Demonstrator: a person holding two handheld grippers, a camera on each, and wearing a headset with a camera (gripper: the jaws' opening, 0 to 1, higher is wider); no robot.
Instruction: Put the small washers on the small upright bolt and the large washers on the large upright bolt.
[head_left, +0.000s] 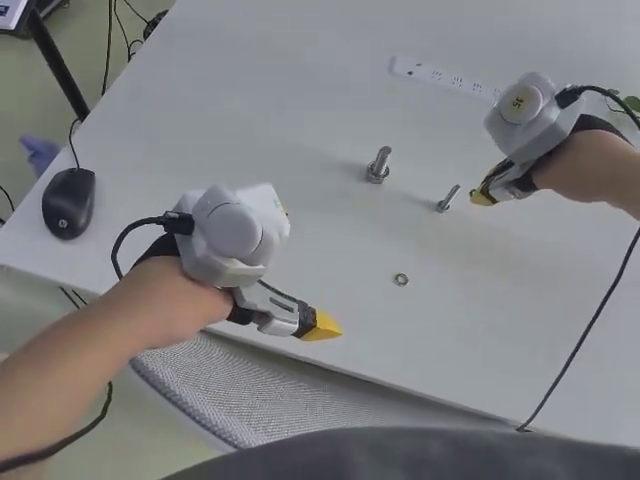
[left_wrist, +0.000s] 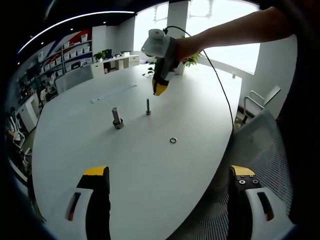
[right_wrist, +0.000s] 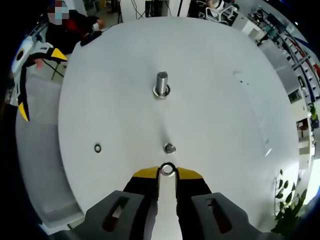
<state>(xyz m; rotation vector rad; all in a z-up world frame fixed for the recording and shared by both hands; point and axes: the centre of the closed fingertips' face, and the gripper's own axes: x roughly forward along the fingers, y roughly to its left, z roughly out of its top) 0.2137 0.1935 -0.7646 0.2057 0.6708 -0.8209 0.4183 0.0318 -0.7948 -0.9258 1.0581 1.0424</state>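
My right gripper (right_wrist: 168, 171) is shut on a small metal washer (right_wrist: 168, 169), held just short of the small upright bolt (right_wrist: 170, 148). In the head view this gripper (head_left: 483, 197) hangs right beside that small bolt (head_left: 447, 198). The large upright bolt (head_left: 378, 165) stands further left, with a wider ring at its foot (right_wrist: 161, 92). One loose washer (head_left: 401, 279) lies flat on the white table (head_left: 250, 120). My left gripper (head_left: 325, 325) hovers open and holding nothing at the table's near edge. From the left gripper (left_wrist: 169, 172), the loose washer (left_wrist: 173, 140) lies ahead.
A white power strip (head_left: 440, 75) lies at the back of the table. A black mouse (head_left: 68, 200) sits at the far left corner. A grey mesh chair (head_left: 260, 400) stands below the near table edge. Black cables trail from both grippers.
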